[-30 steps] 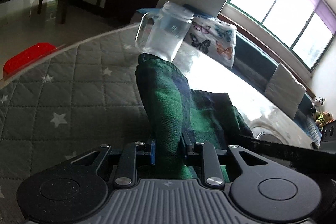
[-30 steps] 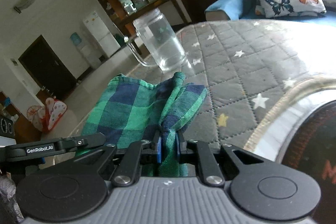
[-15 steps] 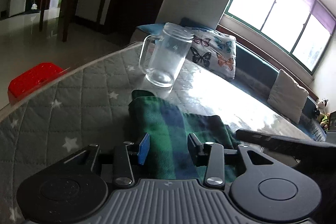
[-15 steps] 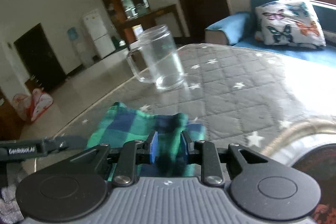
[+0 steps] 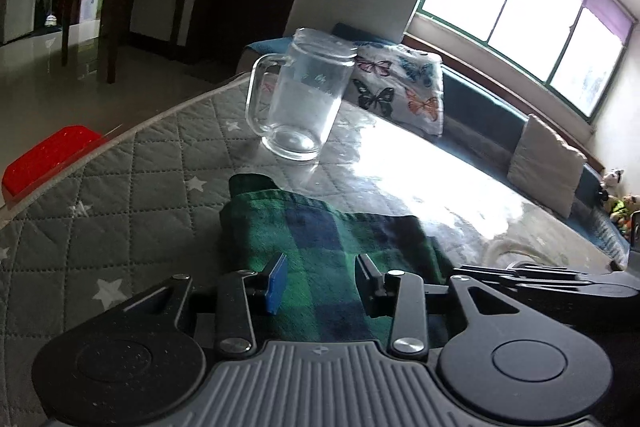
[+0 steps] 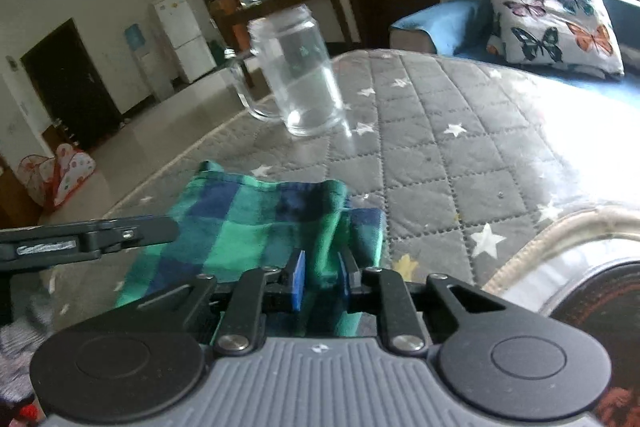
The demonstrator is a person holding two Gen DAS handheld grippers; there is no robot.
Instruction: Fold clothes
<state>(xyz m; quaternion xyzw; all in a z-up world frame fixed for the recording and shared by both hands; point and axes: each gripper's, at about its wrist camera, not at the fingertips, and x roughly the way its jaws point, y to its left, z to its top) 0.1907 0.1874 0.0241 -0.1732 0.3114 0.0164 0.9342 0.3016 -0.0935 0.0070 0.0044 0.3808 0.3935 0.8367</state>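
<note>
One green-and-blue checked cloth (image 5: 320,239) is seen lying on the grey quilted surface (image 5: 132,187), already doubled over, with its near edge under both tools and its far edge just short of the glass mug (image 5: 300,99). The left hand-held gripper (image 5: 320,283) is held over the cloth's near edge with its jaws apart and no pad pressing on the fabric; the cloth is released. The right hand-held gripper (image 6: 322,279) has its jaws closer together, having just been closing, and a raised ridge of fabric stands between them; whether the pads actually pinch it cannot be told.

The cloth is judged to be light, thin and limp, so it is expected to sag and crease wherever it is not supported. A hold is best taken at the two near corners or along the hemmed edge, with all layers caught together, so that the fold stays square.

Counted: one cloth, one empty glass mug, two hand-held grippers, one butterfly-print cushion (image 5: 400,87), one plain cushion (image 5: 548,167) and one red object (image 5: 48,159) beyond the surface's edge.
</note>
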